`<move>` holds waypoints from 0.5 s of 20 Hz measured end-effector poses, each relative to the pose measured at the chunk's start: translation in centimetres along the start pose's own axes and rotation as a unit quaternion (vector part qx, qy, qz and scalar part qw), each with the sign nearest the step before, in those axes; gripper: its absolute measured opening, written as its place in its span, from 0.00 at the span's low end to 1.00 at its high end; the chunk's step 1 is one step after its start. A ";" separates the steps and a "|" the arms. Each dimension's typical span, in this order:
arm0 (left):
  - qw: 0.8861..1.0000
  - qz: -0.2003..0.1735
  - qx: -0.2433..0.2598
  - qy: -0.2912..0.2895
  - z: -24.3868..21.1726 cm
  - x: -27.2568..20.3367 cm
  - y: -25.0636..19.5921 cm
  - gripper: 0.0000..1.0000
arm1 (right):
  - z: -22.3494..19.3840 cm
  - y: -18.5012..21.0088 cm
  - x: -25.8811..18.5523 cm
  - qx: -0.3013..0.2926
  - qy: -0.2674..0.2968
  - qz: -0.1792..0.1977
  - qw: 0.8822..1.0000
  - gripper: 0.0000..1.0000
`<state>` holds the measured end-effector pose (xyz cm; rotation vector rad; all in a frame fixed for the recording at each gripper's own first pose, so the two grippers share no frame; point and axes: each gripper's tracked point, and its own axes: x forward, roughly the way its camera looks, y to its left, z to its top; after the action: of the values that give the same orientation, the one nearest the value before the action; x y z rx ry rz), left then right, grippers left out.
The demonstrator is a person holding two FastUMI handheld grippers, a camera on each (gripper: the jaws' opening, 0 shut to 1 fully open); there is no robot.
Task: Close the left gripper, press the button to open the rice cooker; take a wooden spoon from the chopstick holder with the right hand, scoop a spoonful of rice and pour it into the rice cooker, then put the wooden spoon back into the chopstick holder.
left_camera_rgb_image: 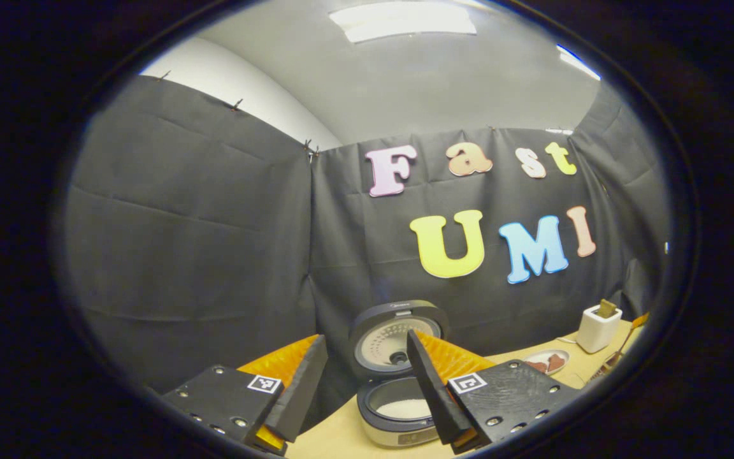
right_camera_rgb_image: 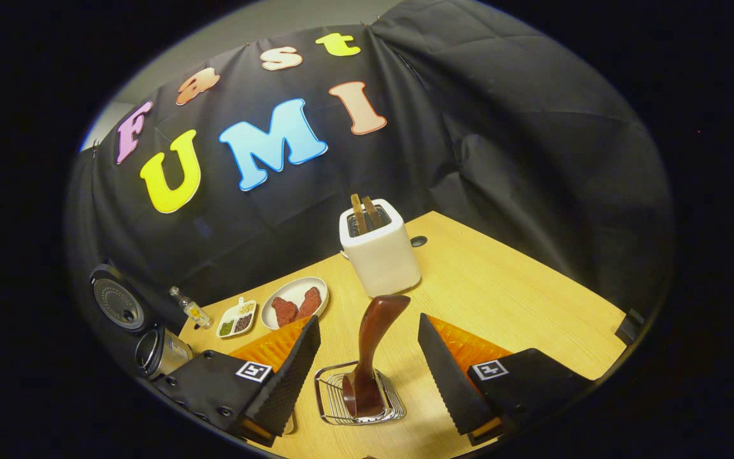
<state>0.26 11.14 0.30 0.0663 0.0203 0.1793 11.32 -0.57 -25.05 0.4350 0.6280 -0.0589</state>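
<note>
The rice cooker (left_camera_rgb_image: 399, 421) stands open just ahead of my left gripper (left_camera_rgb_image: 367, 336), its lid (left_camera_rgb_image: 395, 338) raised and white rice in the inner pot. The left gripper is open and holds nothing. In the right gripper view a dark wooden spoon (right_camera_rgb_image: 373, 344) stands upright in a wire chopstick holder (right_camera_rgb_image: 359, 398). My right gripper (right_camera_rgb_image: 367, 320) is open, with one finger on either side of the spoon handle and clear gaps between. The rice cooker (right_camera_rgb_image: 153, 352) sits at the far left of that view.
A white toaster (right_camera_rgb_image: 380, 252) with two slices stands behind the holder on the wooden table (right_camera_rgb_image: 507, 299). Left of it lie a plate of red pieces (right_camera_rgb_image: 295, 303), a small divided dish (right_camera_rgb_image: 237, 319) and a little bottle (right_camera_rgb_image: 190, 309). The toaster (left_camera_rgb_image: 598, 328) also appears at the right of the left gripper view.
</note>
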 end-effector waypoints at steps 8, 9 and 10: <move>1.000 0.008 0.011 0.019 -0.8 -1.6 1.0 0.78 | -4.2 0.8 3.8 0.066 0.087 0.020 0.994 0.82; 1.000 0.006 0.012 0.022 -1.0 -1.6 0.9 0.78 | -4.5 1.0 4.0 0.071 0.093 0.021 0.993 0.57; 1.000 0.005 0.013 0.025 -1.4 -1.7 0.8 0.78 | -4.8 1.1 4.1 0.073 0.098 0.021 0.992 0.59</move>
<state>-1.59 11.73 -0.97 0.0875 0.0730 0.1900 12.14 2.72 -30.51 0.6004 0.8112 -0.0225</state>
